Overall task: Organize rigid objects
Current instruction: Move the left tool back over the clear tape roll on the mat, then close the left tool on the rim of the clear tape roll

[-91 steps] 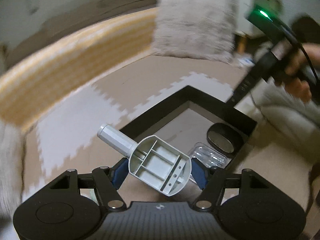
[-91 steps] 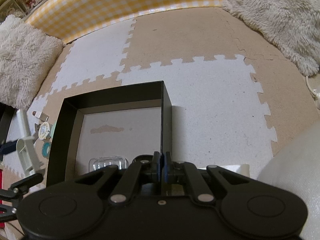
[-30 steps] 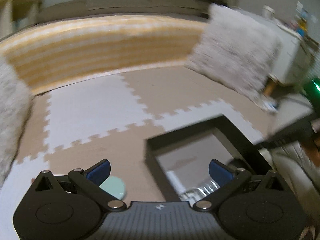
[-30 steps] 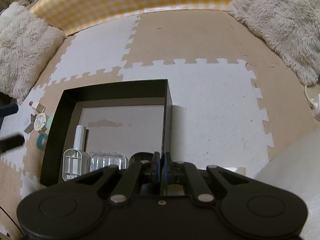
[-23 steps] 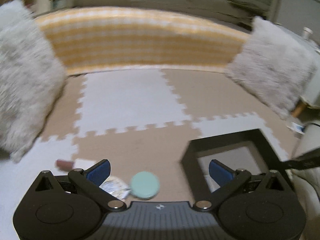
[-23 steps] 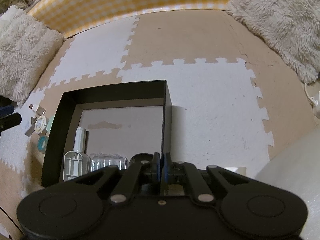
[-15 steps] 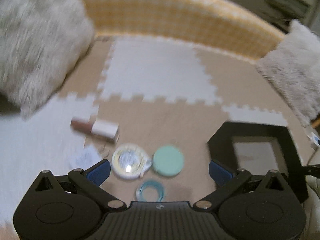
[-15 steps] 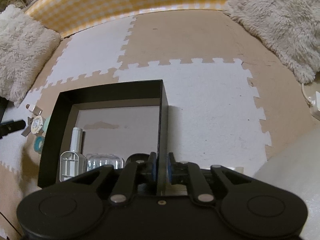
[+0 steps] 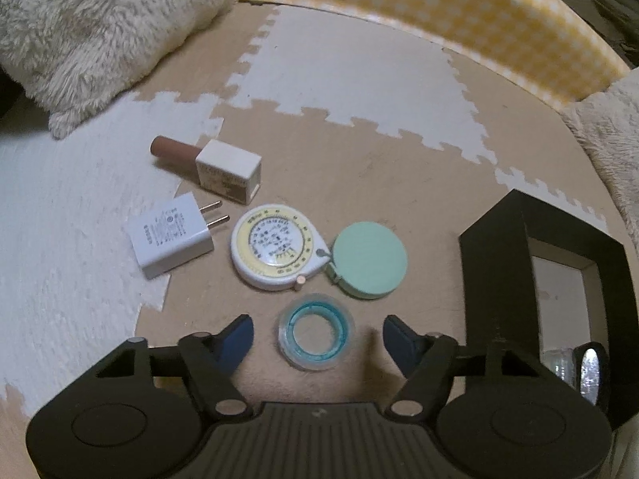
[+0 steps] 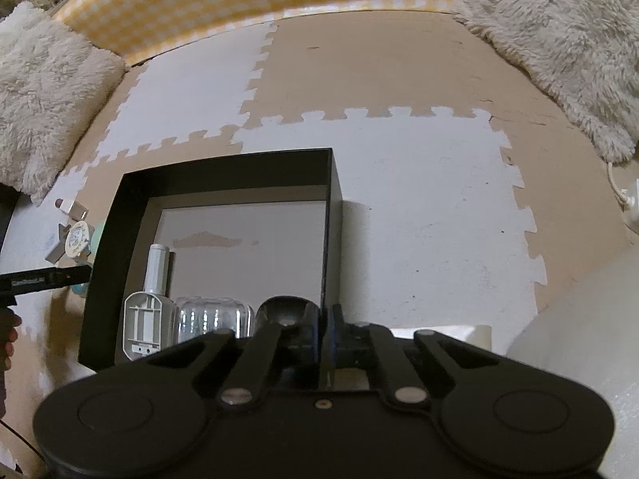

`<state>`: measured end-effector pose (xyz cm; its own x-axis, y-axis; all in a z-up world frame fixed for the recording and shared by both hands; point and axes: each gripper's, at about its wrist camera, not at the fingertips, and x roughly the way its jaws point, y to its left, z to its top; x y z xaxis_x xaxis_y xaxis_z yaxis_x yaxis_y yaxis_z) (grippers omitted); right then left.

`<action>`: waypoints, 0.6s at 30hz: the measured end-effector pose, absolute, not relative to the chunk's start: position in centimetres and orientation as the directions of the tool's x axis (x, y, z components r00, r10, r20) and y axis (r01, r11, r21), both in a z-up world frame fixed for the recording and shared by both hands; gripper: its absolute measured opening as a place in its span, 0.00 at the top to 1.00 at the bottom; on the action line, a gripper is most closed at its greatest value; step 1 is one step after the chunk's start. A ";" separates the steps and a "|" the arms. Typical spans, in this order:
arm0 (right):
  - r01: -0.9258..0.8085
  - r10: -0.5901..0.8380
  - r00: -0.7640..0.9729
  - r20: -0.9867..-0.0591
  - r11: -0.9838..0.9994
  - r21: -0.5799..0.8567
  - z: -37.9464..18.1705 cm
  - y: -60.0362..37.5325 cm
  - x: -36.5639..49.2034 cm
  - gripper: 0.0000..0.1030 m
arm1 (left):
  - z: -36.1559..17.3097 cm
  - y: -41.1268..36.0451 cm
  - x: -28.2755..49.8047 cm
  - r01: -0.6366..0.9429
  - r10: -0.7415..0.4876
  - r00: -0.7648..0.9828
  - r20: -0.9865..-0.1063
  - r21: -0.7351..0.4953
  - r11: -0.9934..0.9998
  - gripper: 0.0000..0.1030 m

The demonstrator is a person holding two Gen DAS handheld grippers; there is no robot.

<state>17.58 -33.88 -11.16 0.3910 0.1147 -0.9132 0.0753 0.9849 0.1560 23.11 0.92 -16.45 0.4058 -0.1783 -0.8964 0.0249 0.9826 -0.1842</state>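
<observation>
My left gripper [image 9: 317, 337] hangs low over the mat, fingers wide apart, with the tape ring [image 9: 316, 332] lying between the tips, touching neither. At twelve o'clock from the ring lies the round measure [image 9: 276, 252] with a yellow dial of tiny print I cannot read; touching it at its three o'clock is the mint disc [image 9: 370, 260]. At ten o'clock sits one white charger [image 9: 171, 235], its label too small to read, and beyond it one white block [image 9: 228, 171] against a brown tube [image 9: 172, 148]. The black box [image 9: 497, 263] stands at three o'clock. My right gripper [image 10: 326, 323] straddles the box's right wall, fingers close on either side of it; I cannot tell whether they pinch it. Inside the box lie three things: a grey part [image 10: 149, 307], a clear case [image 10: 215, 317], a dark oval [image 10: 286, 311].
</observation>
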 end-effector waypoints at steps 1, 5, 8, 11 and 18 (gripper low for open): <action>0.074 0.114 0.391 -0.913 0.985 0.154 -11.1 -33.9 17.6 0.95 | -16.6 0.9 23.1 0.023 -0.175 0.405 -0.897 -0.181 0.983 0.35; 0.073 0.113 0.391 -0.913 0.985 0.153 -11.2 -33.8 17.5 0.96 | -16.7 0.4 23.1 0.041 -0.152 0.417 -0.896 -0.149 0.988 0.41; 0.075 0.114 0.391 -0.913 0.985 0.155 -11.2 -33.8 17.5 0.96 | -16.6 0.1 23.1 0.058 -0.128 0.424 -0.897 -0.114 0.992 0.52; 0.075 0.114 0.391 -0.913 0.985 0.155 -11.2 -33.8 17.6 0.96 | -16.5 0.1 22.9 0.062 -0.134 0.426 -0.895 -0.119 0.991 0.57; 0.069 0.108 0.389 -0.915 0.987 0.146 -11.1 -33.7 17.6 0.96 | -16.0 -0.4 22.3 0.057 -0.150 0.439 -0.886 -0.139 0.989 0.57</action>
